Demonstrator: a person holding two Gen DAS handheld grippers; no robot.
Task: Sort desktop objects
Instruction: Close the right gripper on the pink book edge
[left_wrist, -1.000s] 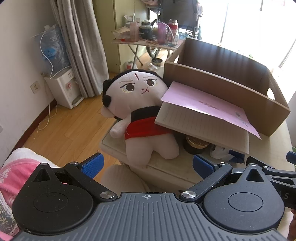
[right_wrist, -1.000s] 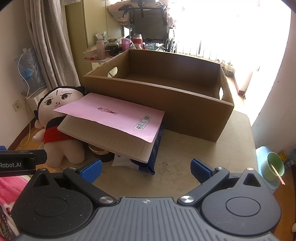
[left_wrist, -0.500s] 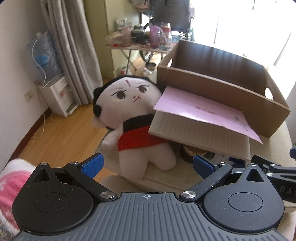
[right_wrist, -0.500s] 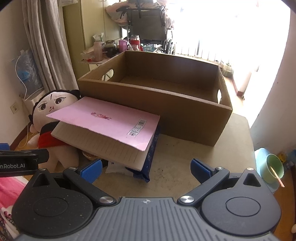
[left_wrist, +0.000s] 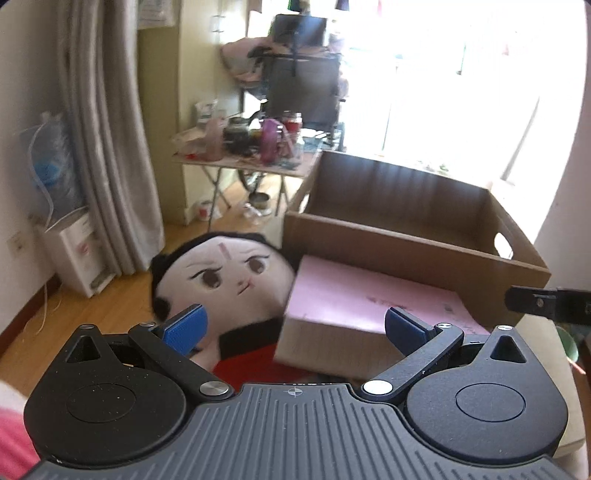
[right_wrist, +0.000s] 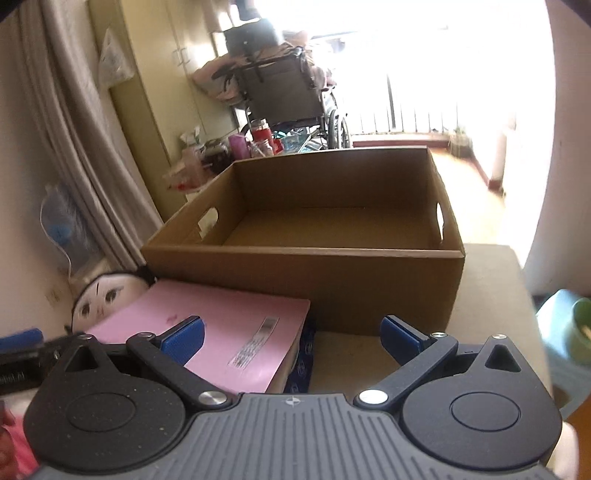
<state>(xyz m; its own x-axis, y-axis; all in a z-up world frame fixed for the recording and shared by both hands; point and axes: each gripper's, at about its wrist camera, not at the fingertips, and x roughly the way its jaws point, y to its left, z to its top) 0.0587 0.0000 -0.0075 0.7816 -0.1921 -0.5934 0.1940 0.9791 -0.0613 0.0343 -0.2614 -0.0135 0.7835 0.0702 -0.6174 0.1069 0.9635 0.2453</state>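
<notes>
An open brown cardboard box (left_wrist: 406, 254) (right_wrist: 303, 273) stands at the back of the beige table (right_wrist: 487, 280), and nothing shows inside it. In front of it a pink booklet (left_wrist: 362, 302) (right_wrist: 221, 328) lies on a tan notebook (left_wrist: 325, 347), over a dark blue packet (right_wrist: 303, 362). A plush doll with a white face, black hair and red top (left_wrist: 229, 280) (right_wrist: 103, 299) lies to the left. My left gripper (left_wrist: 295, 326) is open and empty, close over the doll and the booklet. My right gripper (right_wrist: 291, 338) is open and empty over the booklet's right edge.
A folding table with bottles and jars (left_wrist: 243, 147) and a wheelchair (right_wrist: 288, 96) stand behind. A water dispenser (left_wrist: 74, 251) and curtains (left_wrist: 107, 147) are at the left wall. A green bowl on a blue stool (right_wrist: 576, 332) sits right of the table.
Both grippers have moved forward and lower toward the pile, and their views have tilted up. The doll and booklet look closer. The jaws stay open.
</notes>
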